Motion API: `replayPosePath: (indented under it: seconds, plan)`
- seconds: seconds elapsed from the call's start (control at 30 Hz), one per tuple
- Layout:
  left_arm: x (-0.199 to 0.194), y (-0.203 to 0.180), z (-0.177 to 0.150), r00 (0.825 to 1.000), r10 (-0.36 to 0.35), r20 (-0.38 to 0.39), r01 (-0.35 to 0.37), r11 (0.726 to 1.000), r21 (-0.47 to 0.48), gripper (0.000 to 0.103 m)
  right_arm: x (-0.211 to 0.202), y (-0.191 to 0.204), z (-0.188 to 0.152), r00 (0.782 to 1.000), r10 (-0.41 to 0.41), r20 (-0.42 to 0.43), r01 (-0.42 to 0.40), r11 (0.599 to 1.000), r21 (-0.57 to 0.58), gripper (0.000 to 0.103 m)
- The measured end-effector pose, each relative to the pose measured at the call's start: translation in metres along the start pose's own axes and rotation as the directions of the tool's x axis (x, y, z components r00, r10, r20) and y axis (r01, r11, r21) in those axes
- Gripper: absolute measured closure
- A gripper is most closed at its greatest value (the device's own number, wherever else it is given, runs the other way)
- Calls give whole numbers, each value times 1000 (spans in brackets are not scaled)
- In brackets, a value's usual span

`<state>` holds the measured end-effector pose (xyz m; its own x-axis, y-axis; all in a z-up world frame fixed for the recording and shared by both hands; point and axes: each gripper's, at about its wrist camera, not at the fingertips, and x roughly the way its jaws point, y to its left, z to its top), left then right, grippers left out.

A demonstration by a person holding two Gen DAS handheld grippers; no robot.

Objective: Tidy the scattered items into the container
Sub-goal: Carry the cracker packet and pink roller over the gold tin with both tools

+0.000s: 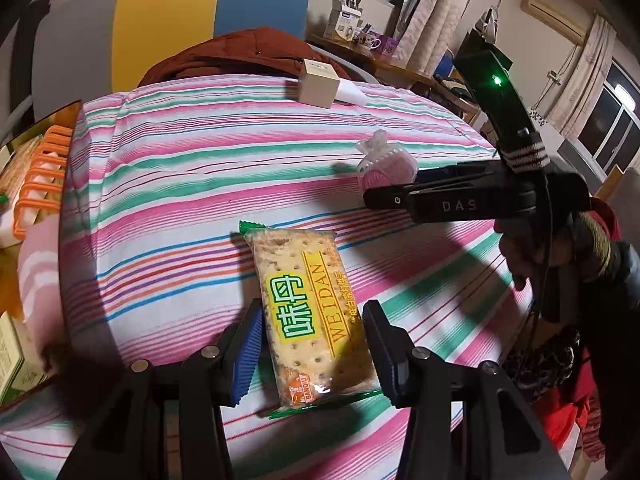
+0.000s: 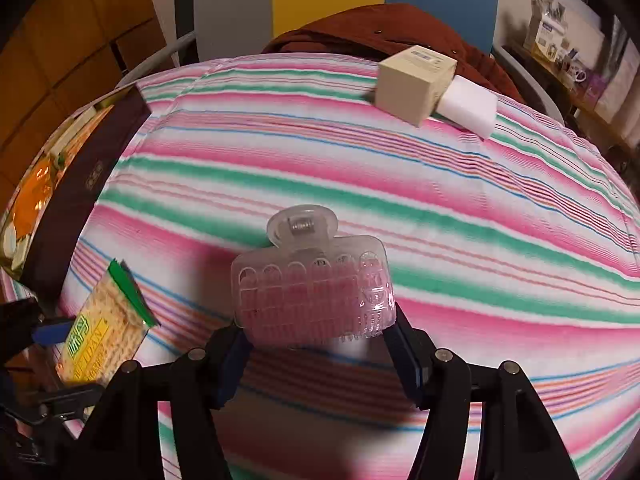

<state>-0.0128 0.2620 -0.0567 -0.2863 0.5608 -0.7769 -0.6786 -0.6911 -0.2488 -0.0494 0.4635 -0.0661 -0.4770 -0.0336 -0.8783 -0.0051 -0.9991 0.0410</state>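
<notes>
A cracker packet [image 1: 312, 312] with yellow and green print sits between the blue pads of my left gripper [image 1: 314, 340], which is shut on its sides just above the striped bedspread [image 1: 200, 168]. In the right wrist view a translucent pink hair clip [image 2: 312, 292] is held off the bedspread [image 2: 440, 208], my right gripper [image 2: 320, 332] shut on it. The left view shows that right gripper [image 1: 380, 196] from the side with the clip [image 1: 384, 164] at its tip. The packet [image 2: 108, 328] and left gripper [image 2: 60, 356] show at lower left in the right view.
A dark-walled box [image 2: 80, 184] holding orange things stands at the bed's left edge, with an orange rack [image 1: 40, 176] inside. A beige carton [image 2: 414, 80] and a white block [image 2: 468, 106] lie at the far right. A brown coat [image 1: 248, 52] lies behind.
</notes>
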Motion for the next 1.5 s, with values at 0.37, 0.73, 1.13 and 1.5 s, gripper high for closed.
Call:
replayPosePath:
  seconds: [0.37, 0.73, 1.13, 1.5]
  plan:
    - [-3, 3, -5, 999, -10, 34, 10, 1000, -6, 53, -7, -2, -12, 991, -60, 117, 48, 993, 110, 23]
    - [-4, 0, -9, 998, 6, 60, -7, 1000, 25, 53, -6, 0, -11, 978, -85, 188, 57, 987, 151, 39]
    - [-21, 9, -18, 996, -15, 91, 14, 1000, 2, 54, -14, 12, -31, 971, -89, 224, 31, 967, 251, 39]
    - [-71, 21, -24, 978, 8, 210, -8, 1000, 0, 54, -24, 39, -46, 964, -37, 262, -41, 957, 287, 39]
